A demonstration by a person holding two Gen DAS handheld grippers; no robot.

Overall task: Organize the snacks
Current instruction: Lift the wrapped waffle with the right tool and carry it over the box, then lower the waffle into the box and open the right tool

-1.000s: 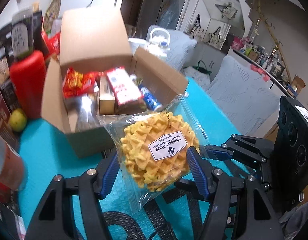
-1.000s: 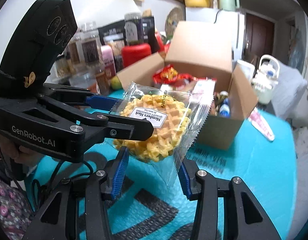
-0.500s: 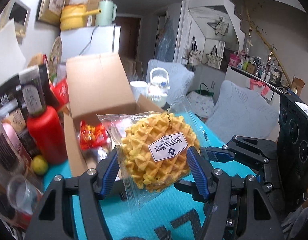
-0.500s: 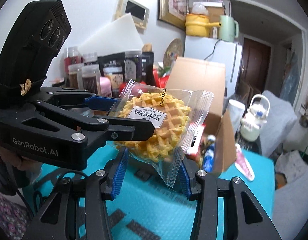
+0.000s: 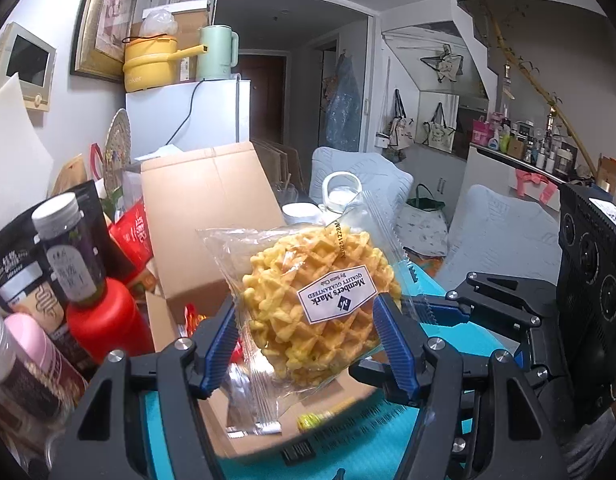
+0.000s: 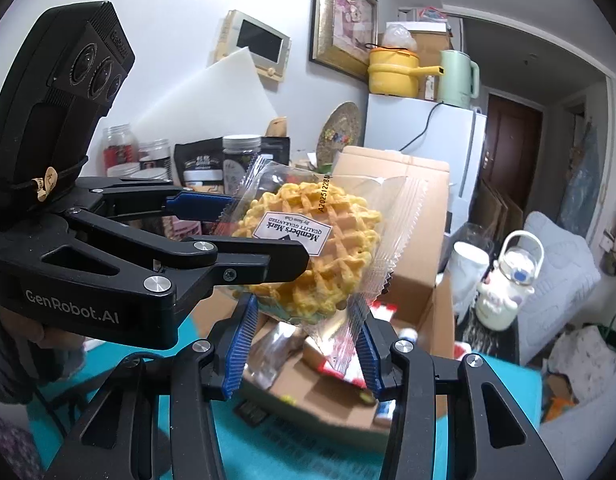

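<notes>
Glossy clear plastic waffle wrapper (image 5: 372,216), matt cardboard box (image 5: 212,208).

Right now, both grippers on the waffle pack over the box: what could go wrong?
1. Left gripper squeezes the waffle pack across the waffle itself; more pressure could crush it.
2. Right gripper seems to pinch only the wrapper's edge; it could slip or tear.
3. The box already looks full, so the pack may not drop in flat.

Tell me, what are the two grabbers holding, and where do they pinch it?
Both hold one wrapped waffle: the left gripper squeezes its sides, the right gripper pinches the wrapper's edge.
</notes>
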